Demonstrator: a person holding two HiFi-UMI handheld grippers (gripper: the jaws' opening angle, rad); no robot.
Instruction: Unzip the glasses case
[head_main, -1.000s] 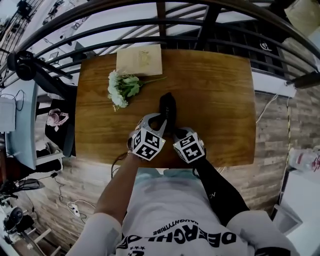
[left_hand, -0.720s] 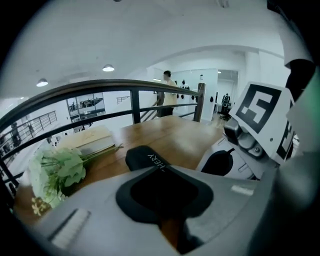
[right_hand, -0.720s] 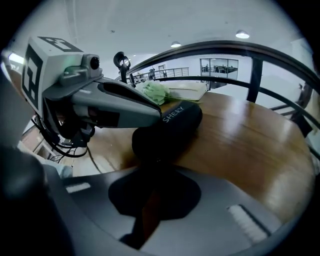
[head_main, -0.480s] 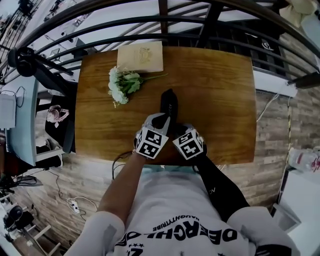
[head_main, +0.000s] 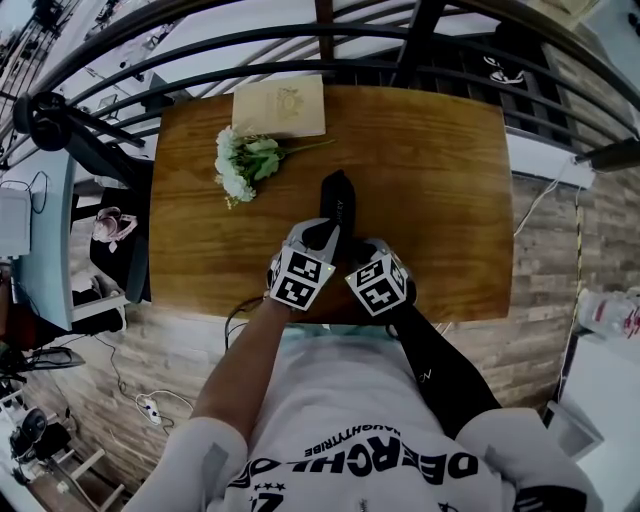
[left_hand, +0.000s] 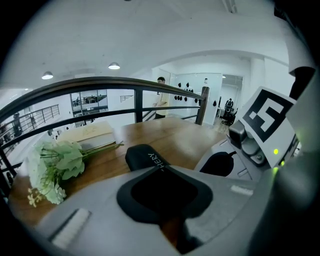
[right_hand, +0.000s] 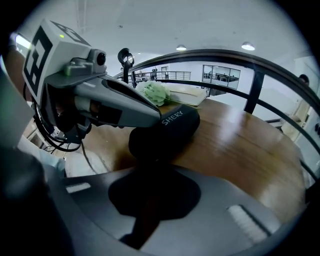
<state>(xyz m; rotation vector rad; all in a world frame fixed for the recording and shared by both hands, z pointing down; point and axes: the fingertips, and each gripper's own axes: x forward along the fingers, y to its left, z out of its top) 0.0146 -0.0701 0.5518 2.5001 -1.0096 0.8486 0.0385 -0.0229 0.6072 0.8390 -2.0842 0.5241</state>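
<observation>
I see a black case (head_main: 337, 200) on my brown wood-grain table (head_main: 440, 180), white-green flowers (head_main: 240, 165), a cream book (head_main: 280, 105).

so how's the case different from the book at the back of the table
Colour: the case is black, the book pale beige.
Shape: the case is long and rounded, the book flat and rectangular.
Place: the case lies mid-table with the left gripper and right gripper at its near end; the book sits at the far edge, away from both.
Shared: both lie on the wooden table.
</observation>
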